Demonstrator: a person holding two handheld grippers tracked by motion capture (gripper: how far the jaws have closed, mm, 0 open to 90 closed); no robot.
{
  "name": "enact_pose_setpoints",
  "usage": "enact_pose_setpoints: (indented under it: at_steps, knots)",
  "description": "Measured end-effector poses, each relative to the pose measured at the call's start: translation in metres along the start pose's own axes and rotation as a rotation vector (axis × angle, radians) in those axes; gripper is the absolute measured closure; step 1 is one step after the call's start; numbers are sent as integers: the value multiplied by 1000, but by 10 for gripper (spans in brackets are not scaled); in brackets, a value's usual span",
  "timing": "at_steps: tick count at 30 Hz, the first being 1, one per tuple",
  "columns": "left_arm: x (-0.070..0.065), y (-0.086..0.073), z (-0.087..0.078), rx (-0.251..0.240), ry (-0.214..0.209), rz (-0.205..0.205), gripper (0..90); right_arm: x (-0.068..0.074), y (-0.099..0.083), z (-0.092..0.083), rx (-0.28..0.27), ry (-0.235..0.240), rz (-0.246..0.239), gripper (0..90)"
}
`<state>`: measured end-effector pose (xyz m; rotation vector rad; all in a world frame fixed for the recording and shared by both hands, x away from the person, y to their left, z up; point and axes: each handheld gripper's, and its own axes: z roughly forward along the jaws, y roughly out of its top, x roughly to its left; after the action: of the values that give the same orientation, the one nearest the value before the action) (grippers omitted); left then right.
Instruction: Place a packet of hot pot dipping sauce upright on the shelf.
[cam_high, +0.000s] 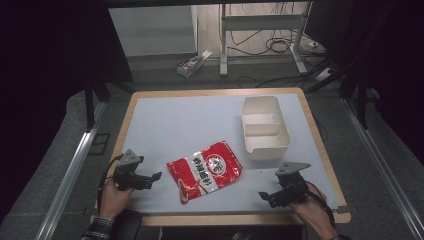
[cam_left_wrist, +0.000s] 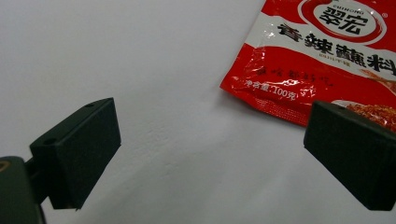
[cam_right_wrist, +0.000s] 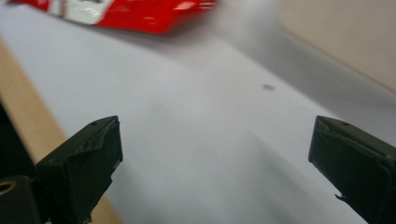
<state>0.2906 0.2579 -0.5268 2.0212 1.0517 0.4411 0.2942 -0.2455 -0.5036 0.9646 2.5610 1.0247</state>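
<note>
Two hands at the near table edge, one gripper each. Left hand (cam_high: 116, 197), in a plaid cuff, holds the left gripper (cam_high: 156, 178) low and nearly level over the mat, jaws pointing toward the packet; jaws wide apart, nothing between them. Right hand (cam_high: 312, 210) holds the right gripper (cam_high: 264, 196) near the front right corner, jaws turned toward the table's middle; likewise spread wide and holding nothing. Packet (cam_high: 205, 170): one, red and white foil with printed characters, lying flat and slightly crumpled on the mat between the two grippers, closer to the left one, touching neither. In the left gripper view its near corner (cam_left_wrist: 280, 100) lies just beyond the right-hand jaw. Tub (cam_high: 265, 128): one, cream plastic, two compartments, both bare, standing at the right rear of the mat, well apart from the packet. Table (cam_high: 320, 150): one, wooden rim, pale grey mat. Beyond it: one small carton (cam_high: 192, 64) on the floor, a white frame's legs (cam_high: 224, 45), loose cables (cam_high: 280, 45). Nothing lies between either gripper and the packet.
</note>
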Motion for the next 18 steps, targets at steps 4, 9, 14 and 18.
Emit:
enact_pose_setpoints:
  at_steps: [4, 9, 14, 18]
  knots:
    - [-3, -1, 4, 32, 15, 46, 39, -8, 1, 1, -21, -32, 4, 28]
    - [-3, 0, 6, 26, -18, 9, 37, -6, 0, 3, -13, -46, -19, 28]
    - [-2, 5, 12, 44, -45, -29, 31, -5, -1, 7, 2, -48, -33, 32]
    - [1, 12, 19, 54, -38, -47, 76, -3, -1, 9, 14, -49, -51, 36]
